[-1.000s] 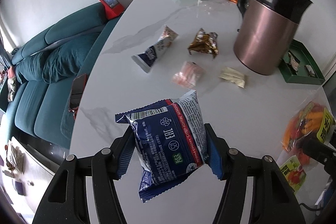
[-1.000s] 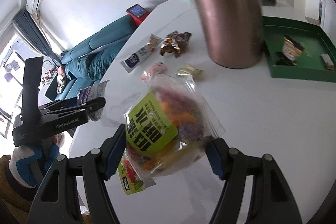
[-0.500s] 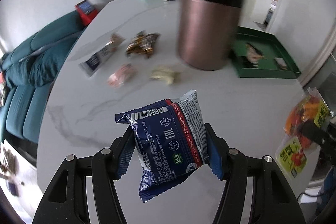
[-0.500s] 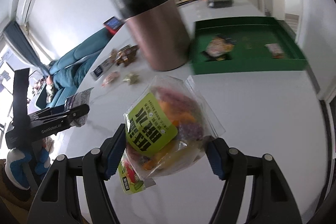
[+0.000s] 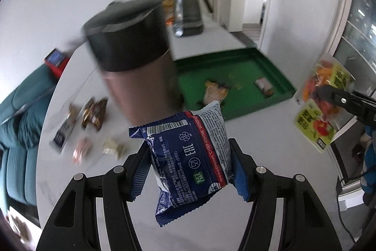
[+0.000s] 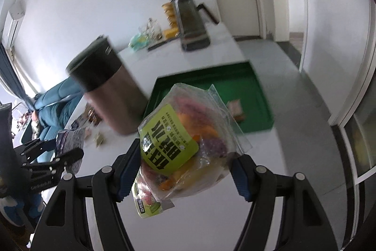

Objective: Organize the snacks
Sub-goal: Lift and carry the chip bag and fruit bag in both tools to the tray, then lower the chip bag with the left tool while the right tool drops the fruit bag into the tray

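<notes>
My left gripper (image 5: 188, 168) is shut on a blue snack packet (image 5: 190, 157) and holds it above the white table (image 5: 253, 131). My right gripper (image 6: 185, 168) is shut on a clear bag of colourful sweets with a green label (image 6: 178, 140), also held in the air; that bag shows at the right of the left wrist view (image 5: 322, 95). A green tray (image 5: 237, 72) with two small snacks lies ahead, also in the right wrist view (image 6: 253, 91). Several loose snacks (image 5: 94, 114) lie on the table to the left.
A tall copper canister with a black lid (image 5: 131, 58) stands left of the tray. A dark jug (image 5: 188, 8) and yellow cups stand at the far end of the table. A teal sofa (image 5: 18, 109) runs along the left side.
Both grippers have swung to the right with their packets. The green tray has come from the far right to ahead of both; the canister and loose snacks have shifted left.
</notes>
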The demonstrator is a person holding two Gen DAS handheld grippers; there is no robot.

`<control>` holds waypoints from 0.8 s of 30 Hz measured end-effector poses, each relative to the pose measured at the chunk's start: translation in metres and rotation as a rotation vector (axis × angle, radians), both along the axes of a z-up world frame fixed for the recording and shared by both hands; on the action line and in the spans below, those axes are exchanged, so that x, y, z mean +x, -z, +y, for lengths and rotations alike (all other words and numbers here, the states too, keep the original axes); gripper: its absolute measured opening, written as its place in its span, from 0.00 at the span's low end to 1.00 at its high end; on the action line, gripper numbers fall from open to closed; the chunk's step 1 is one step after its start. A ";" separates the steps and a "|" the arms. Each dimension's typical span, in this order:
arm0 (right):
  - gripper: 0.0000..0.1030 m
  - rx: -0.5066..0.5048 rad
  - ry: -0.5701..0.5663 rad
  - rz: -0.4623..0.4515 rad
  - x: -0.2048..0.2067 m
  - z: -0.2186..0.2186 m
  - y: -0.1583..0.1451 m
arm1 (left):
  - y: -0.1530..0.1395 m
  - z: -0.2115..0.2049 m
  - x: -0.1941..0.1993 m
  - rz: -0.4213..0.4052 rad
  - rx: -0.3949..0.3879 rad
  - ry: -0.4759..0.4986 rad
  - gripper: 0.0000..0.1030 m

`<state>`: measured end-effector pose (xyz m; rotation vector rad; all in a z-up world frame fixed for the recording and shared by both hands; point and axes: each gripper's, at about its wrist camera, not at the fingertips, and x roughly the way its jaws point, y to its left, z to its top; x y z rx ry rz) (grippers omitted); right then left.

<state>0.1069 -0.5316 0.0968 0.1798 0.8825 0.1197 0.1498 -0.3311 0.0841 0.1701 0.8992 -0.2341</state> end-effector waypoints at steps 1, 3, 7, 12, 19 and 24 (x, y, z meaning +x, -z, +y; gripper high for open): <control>0.97 -0.010 0.004 -0.012 0.008 -0.004 -0.004 | -0.005 -0.008 0.007 -0.012 -0.003 0.010 0.55; 0.97 -0.023 0.009 -0.030 0.022 -0.011 -0.010 | -0.011 -0.020 0.017 -0.034 -0.004 0.026 0.55; 0.97 -0.071 0.016 -0.057 0.057 -0.025 -0.015 | -0.019 -0.045 0.045 -0.059 -0.005 0.046 0.55; 0.97 -0.111 0.023 -0.066 0.098 -0.040 -0.008 | -0.016 -0.072 0.084 -0.079 -0.002 0.052 0.55; 0.97 -0.158 0.031 -0.056 0.145 -0.059 0.016 | 0.011 -0.098 0.139 -0.056 0.001 0.001 0.55; 0.97 -0.198 0.026 -0.036 0.174 -0.067 0.044 | 0.037 -0.109 0.176 -0.045 0.010 -0.047 0.55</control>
